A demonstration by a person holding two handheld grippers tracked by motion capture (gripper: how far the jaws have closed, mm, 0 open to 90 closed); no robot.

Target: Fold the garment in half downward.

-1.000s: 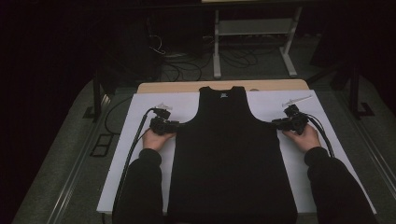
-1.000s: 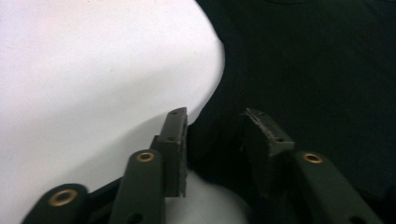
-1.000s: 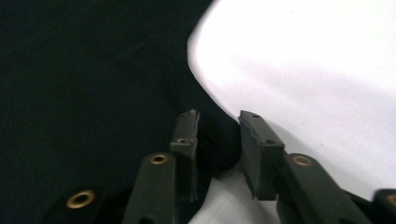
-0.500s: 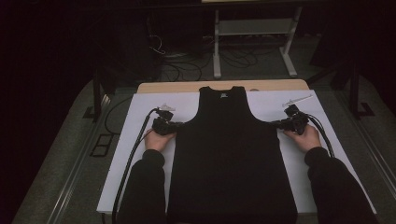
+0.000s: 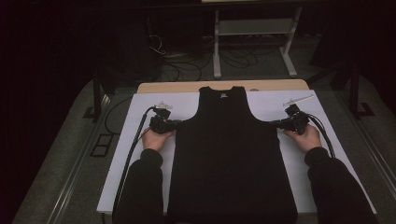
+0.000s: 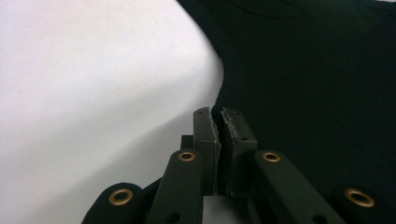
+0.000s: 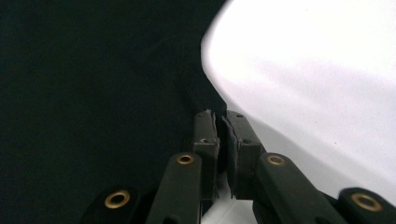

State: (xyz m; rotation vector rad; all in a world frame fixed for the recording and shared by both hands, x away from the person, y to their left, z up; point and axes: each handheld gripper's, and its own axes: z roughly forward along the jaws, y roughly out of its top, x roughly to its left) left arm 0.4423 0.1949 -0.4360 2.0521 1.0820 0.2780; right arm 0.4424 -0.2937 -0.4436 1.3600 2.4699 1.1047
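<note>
A black sleeveless vest (image 5: 229, 154) lies flat, neck away from me, on a white sheet (image 5: 133, 116) that covers the table. My left gripper (image 5: 176, 122) rests at the vest's left armhole edge. In the left gripper view its jaws (image 6: 218, 114) are shut, pinching the hem of the vest (image 6: 317, 70). My right gripper (image 5: 276, 123) sits at the right armhole edge. The right gripper view shows that gripper (image 7: 220, 116) shut on the hem of the vest (image 7: 93, 84) in the same way. A hand holds each gripper, with dark sleeves coming in from the bottom.
The table's wooden far edge (image 5: 187, 87) shows beyond the sheet. A white metal rack (image 5: 252, 28) and loose cables (image 5: 187, 65) lie on the dark floor behind. A cable (image 5: 135, 140) trails from the left gripper down the sheet, and another from the right gripper (image 5: 327, 140).
</note>
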